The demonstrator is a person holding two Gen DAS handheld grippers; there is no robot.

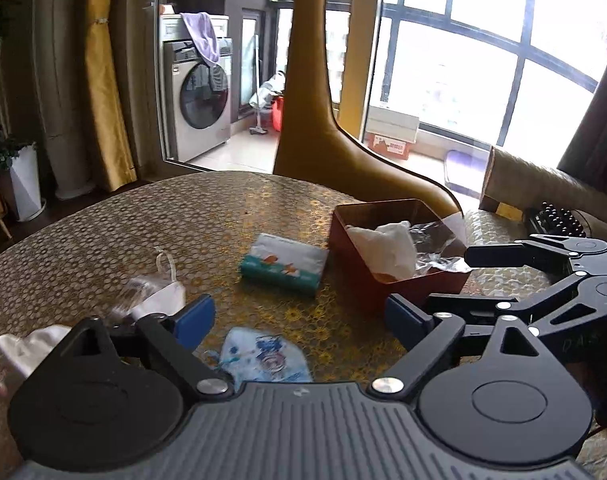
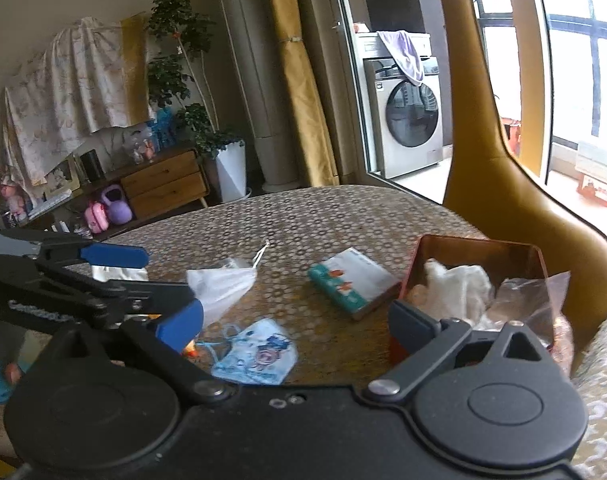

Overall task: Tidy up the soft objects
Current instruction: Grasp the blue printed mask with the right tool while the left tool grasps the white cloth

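A blue patterned face mask (image 1: 263, 356) (image 2: 255, 356) lies on the table just ahead of both grippers. Left of it is a white mask (image 1: 159, 296) (image 2: 219, 284) with ear loops. A teal-and-white tissue pack (image 1: 283, 262) (image 2: 351, 280) lies mid-table. The red box (image 1: 343, 232) (image 2: 479, 242) on the right holds a white cloth (image 1: 387, 248) (image 2: 455, 284) and a clear plastic bag (image 1: 435, 244) (image 2: 531, 292). My left gripper (image 1: 299, 318) (image 2: 159, 272) is open and holds nothing. My right gripper (image 2: 293, 324) is also open and holds nothing, close beside the box.
The round table (image 1: 223, 208) has a patterned gold cover. A tan chair back (image 1: 315, 120) (image 2: 471, 120) rises behind the box. Another white cloth (image 1: 23, 348) lies at the table's left edge. A washing machine (image 2: 411, 120) stands beyond the glass door.
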